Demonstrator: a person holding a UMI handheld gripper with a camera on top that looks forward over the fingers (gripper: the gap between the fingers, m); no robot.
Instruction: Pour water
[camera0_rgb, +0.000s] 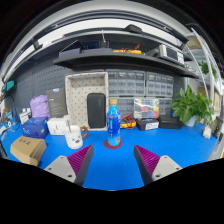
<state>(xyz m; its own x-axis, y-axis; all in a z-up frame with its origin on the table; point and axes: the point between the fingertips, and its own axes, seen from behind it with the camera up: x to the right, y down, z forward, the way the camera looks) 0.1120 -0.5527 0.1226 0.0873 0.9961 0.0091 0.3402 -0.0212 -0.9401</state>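
My gripper (113, 163): fingers spread wide, nothing between them; both pink pads (80, 158) face inward over bare table.
My pose: I hold it level and low above the table, pointing straight ahead at the bottle.
Table (115, 165): blue top, open between my fingers and out to the bottle.
Cardboard box (28, 150): left of my left finger, near the table's front, lying flat.
White mug (75, 137): just beyond the box, left of the bottle, standing upright, apart from it.
Bottle (114, 123): beyond my fingers, centred between them; blue body with a lighter cap, resting on a small red coaster (113, 145). Long axis vertical, cap up.
In the way: nothing lies on the line from my fingers to the bottle; the mug is the closest neighbour.
White box (58, 126): behind the mug, further left.
Purple bag (40, 106): back left, against the wall.
Potted plant (191, 105): right, near the table's far edge, well apart from the bottle.
Drawer cabinet (132, 84): behind the bottle, rows of small drawers.
Shelf (118, 58): above it, with clutter I cannot make out.
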